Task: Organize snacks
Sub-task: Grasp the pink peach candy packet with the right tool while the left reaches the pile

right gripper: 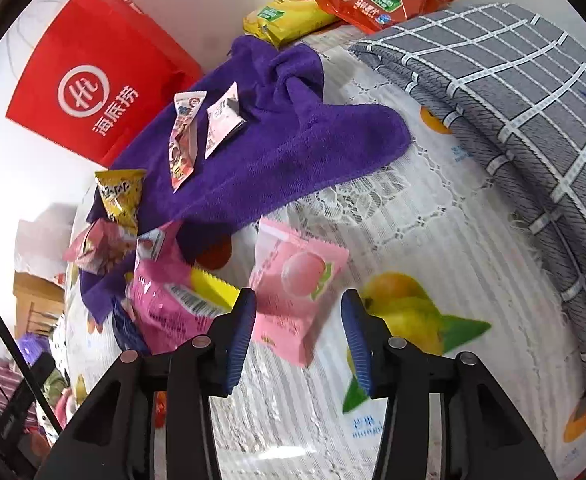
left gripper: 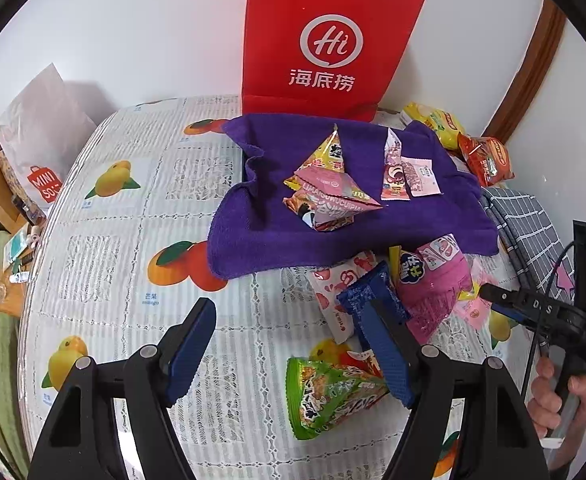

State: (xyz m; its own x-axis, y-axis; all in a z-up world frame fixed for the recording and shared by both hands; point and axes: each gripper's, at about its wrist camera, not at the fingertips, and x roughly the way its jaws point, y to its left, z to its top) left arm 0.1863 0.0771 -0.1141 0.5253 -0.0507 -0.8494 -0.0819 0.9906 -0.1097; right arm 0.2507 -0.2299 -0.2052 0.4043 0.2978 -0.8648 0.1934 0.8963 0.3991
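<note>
A lived-in home, by the look of it: a table under a lacy plastic fruit-print tablecloth (left gripper: 133, 216), a red paper restaurant carrier bag (left gripper: 325, 40) against the white wall, a folded grey checked cloth (right gripper: 513, 100), a white shop bag (left gripper: 41, 140).

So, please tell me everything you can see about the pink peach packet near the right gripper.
The pink peach packet is a flat, glossy pillow-style wrapper with crimped, serrated ends and a printed peach with a green leaf. It looks sealed. It lies tilted on the fruit-print tablecloth, just below the purple towel. Its lower part sits between the fingers of the right gripper; neither pad visibly presses it.
</note>
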